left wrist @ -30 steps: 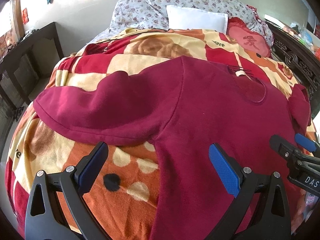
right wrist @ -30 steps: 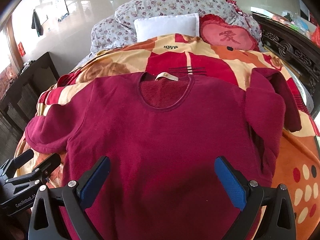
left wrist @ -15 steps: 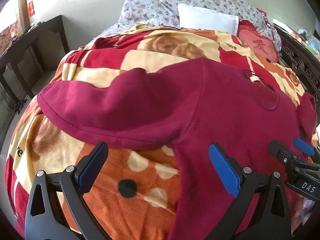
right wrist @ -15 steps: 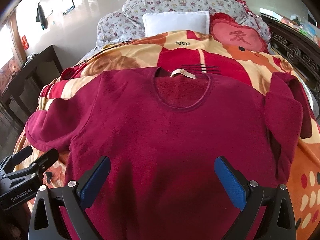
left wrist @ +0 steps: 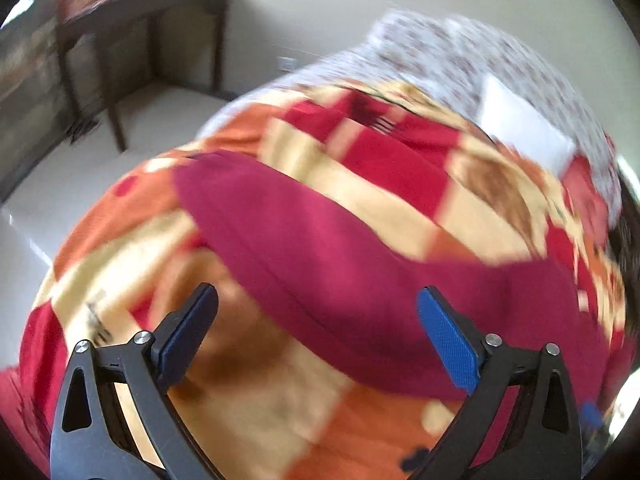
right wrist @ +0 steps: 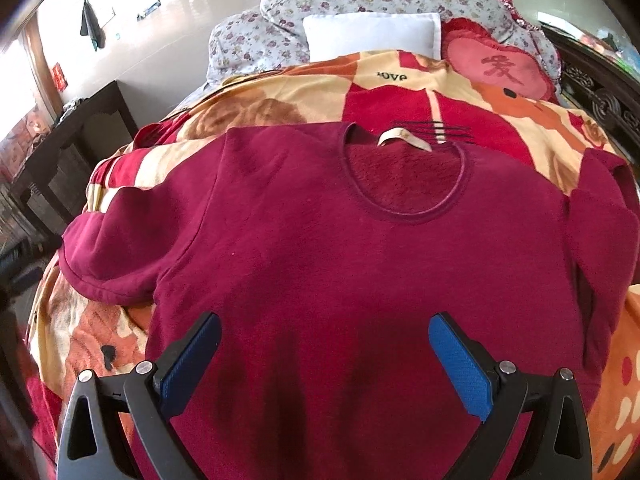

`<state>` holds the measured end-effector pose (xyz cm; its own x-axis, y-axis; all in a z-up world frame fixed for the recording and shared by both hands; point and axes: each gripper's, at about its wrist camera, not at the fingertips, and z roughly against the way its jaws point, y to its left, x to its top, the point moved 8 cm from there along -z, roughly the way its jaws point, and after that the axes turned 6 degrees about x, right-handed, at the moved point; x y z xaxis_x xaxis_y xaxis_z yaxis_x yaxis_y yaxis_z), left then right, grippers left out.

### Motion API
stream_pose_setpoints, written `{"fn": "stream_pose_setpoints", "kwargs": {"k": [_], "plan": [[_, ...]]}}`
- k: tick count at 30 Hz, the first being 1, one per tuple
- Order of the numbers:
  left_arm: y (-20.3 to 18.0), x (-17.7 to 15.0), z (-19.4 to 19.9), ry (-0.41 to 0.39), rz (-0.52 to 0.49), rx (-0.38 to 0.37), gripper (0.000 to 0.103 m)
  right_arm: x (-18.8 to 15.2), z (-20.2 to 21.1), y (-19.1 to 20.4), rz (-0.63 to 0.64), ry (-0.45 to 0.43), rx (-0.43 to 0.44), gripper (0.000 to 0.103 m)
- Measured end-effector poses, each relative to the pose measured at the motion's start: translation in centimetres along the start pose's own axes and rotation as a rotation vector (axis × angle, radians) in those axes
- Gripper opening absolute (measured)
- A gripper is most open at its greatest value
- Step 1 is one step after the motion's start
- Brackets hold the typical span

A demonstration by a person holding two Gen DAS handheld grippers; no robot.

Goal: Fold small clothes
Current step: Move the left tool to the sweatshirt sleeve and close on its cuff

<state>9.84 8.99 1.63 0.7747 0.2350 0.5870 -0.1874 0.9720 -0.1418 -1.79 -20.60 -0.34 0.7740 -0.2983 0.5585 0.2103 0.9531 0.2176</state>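
- Maroon sweater (right wrist: pixel 360 264) lies flat, front up, on the patterned blanket (right wrist: pixel 400 92) covering the bed; neckline at the far end, away from the right hand-held gripper (right wrist: pixel 324 356).
- Right hand-held gripper: jaws wide apart, empty, over the sweater's lower body.
- Left hand-held gripper (left wrist: pixel 316 328): jaws wide apart, empty; view blurred. The sweater's sleeve (left wrist: pixel 304 240) runs across just ahead of it.
- White pillow (right wrist: pixel 372 34) and red heart cushion (right wrist: pixel 496 66) far ahead at the bedhead.
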Motion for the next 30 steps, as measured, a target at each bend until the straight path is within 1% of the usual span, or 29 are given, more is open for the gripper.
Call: {"fn": "stream_pose_setpoints", "kwargs": {"k": [2,4,6,7,9,11,12,13,14,16,17,19,21,22,23,26,27,28,30], "plan": [[2.4,1.7,-1.3,0.012,0.072,-0.008,0.094,-0.1,-0.3,0.2,-0.001,0.008,0.004,0.102],[4.6,2.9,-2.8,0.030,0.142,-0.008,0.084,-0.1,-0.5,0.4,-0.002,0.014,0.012,0.102],[6.0,3.6,-4.2,0.059,0.202,-0.028,0.079,-0.1,-0.8,0.6,0.000,0.022,0.018,0.102],[6.8,3.9,-5.2,0.081,0.249,-0.044,0.076,-0.2,-0.9,0.7,0.002,0.025,0.019,0.102],[7.7,4.3,-6.5,0.103,0.310,-0.071,0.076,-0.2,-1.1,0.9,0.009,0.032,0.020,0.102],[8.2,4.5,-7.7,0.123,0.333,-0.074,0.075,-0.2,-1.4,1.0,0.016,0.040,0.019,0.102],[8.1,4.7,-8.2,0.132,0.332,-0.078,0.068,-0.3,-1.5,1.0,0.018,0.043,0.018,0.102],[8.0,4.9,-8.7,0.141,0.323,-0.085,0.059,-0.3,-1.6,1.0,0.018,0.045,0.016,0.102],[7.8,4.9,-9.2,0.149,0.312,-0.086,0.054,-0.3,-1.7,0.9,0.017,0.049,0.014,0.102],[7.8,5.0,-9.7,0.152,0.293,-0.079,0.031,-0.4,-1.8,0.8,0.013,0.055,0.015,0.102],[7.8,5.0,-9.8,0.152,0.293,-0.077,0.027,-0.5,-1.9,0.8,0.010,0.058,0.015,0.102],[8.2,5.3,-9.0,0.121,0.316,-0.077,0.013,-0.5,-1.8,0.7,0.009,0.058,0.015,0.102],[8.1,5.9,-7.1,0.062,0.309,-0.081,0.012,-0.5,-1.6,0.5,0.009,0.052,0.016,0.102],[7.7,6.1,-6.1,0.032,0.289,-0.085,0.007,-0.4,-1.6,0.5,0.009,0.050,0.016,0.102],[7.2,6.2,-5.0,0.010,0.268,-0.097,0.007,-0.4,-1.5,0.4,0.007,0.047,0.017,0.102],[3.9,6.2,-1.4,-0.035,0.204,-0.177,0.007,-0.3,-1.2,0.0,-0.008,0.040,0.023,0.102],[2.4,6.0,0.1,-0.054,0.175,-0.212,0.007,-0.3,-1.1,-0.2,-0.016,0.036,0.024,0.102],[1.2,5.9,0.9,-0.067,0.155,-0.228,0.007,-0.2,-0.9,-0.4,-0.023,0.032,0.025,0.102],[-2.7,5.2,3.6,-0.096,0.077,-0.297,0.007,-0.2,-0.3,-1.0,-0.038,0.019,0.028,0.102]]}}
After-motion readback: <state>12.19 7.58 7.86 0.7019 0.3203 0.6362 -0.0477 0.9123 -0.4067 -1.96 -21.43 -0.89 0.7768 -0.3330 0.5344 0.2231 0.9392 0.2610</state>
